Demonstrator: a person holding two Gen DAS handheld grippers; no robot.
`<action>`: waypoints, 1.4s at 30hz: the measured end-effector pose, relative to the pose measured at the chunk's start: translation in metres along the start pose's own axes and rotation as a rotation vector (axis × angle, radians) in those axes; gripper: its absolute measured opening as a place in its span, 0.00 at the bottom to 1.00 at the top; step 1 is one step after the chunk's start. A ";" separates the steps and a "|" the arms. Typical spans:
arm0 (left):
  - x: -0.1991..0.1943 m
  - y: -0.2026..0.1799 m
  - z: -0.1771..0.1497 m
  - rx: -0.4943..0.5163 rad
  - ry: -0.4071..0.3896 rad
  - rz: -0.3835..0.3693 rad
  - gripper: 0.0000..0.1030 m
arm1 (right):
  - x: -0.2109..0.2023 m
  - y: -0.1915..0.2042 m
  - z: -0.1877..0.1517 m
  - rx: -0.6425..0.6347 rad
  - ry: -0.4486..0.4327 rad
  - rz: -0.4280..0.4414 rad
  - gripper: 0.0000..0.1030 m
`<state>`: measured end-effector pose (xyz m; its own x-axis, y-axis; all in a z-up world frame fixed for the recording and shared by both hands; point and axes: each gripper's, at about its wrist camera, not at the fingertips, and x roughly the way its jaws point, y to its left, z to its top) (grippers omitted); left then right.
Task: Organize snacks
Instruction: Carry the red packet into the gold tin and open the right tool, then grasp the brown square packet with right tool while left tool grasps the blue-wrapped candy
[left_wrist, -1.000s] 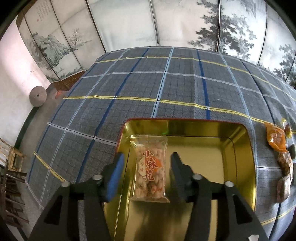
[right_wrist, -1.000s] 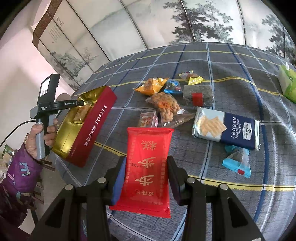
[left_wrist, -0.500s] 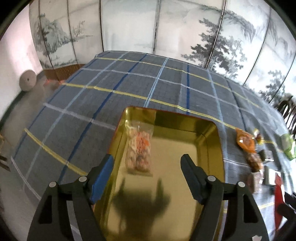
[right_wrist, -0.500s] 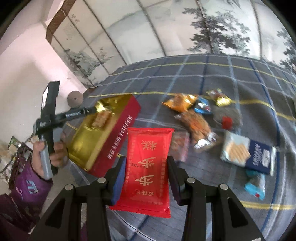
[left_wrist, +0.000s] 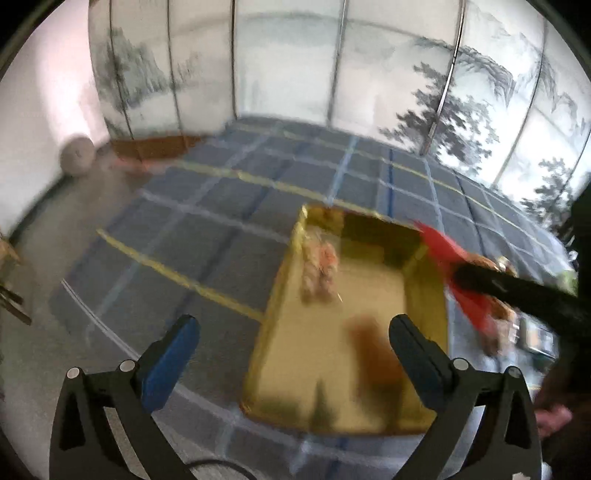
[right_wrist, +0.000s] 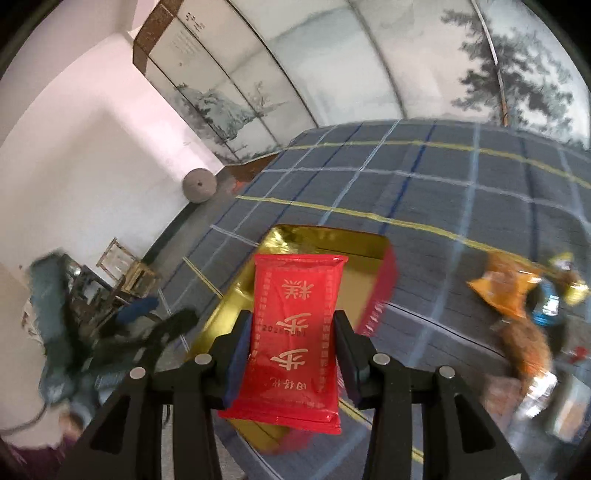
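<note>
Left wrist view, blurred: the left gripper (left_wrist: 293, 332) hangs with its jaws spread wide and nothing between them, above the near end of a gold tin (left_wrist: 424, 291) that sits on the plaid tabletop (left_wrist: 207, 243). Inside the tin, toward 12 o'clock along its left wall, lies a clear snack packet (left_wrist: 320, 269) with pale orange contents. At 3 o'clock the right gripper (left_wrist: 480, 282) reaches in from the edge of the frame, a red packet (left_wrist: 445, 251) pinched in it and poking over the tin's right rim. Past it, at 3 o'clock, a few more snacks show as a smear; they cannot be told apart.

Right wrist view: the right gripper (right_wrist: 291, 341) has its jaws closed on both long edges of the red packet (right_wrist: 295, 332), which stands upright with gold characters on its face. Behind the packet, at 12 o'clock, is the gold tin (right_wrist: 321, 240), its red outer wall showing on the right. At 3 o'clock on the tabletop (right_wrist: 424, 192) lies an orange packet (right_wrist: 506, 286), with a blurred cluster of other wrappers just beside it. At 9 o'clock the left gripper (right_wrist: 173, 321) appears, too blurred to read.
</note>
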<state>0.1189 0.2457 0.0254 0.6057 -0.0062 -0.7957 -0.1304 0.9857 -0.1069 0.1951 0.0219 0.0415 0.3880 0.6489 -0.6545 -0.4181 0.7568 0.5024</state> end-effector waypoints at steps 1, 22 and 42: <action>-0.004 0.005 -0.005 -0.029 -0.004 -0.036 0.99 | 0.010 0.001 0.005 0.006 0.009 0.008 0.42; -0.021 0.019 -0.044 -0.080 -0.041 -0.076 0.99 | 0.089 0.016 0.019 -0.046 0.011 -0.051 0.51; -0.015 -0.055 -0.066 0.182 -0.002 -0.111 0.99 | -0.040 -0.099 -0.092 0.062 -0.017 -0.338 0.51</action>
<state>0.0651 0.1801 0.0039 0.6099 -0.1165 -0.7839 0.0815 0.9931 -0.0841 0.1455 -0.0859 -0.0336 0.5101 0.3614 -0.7805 -0.2127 0.9323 0.2926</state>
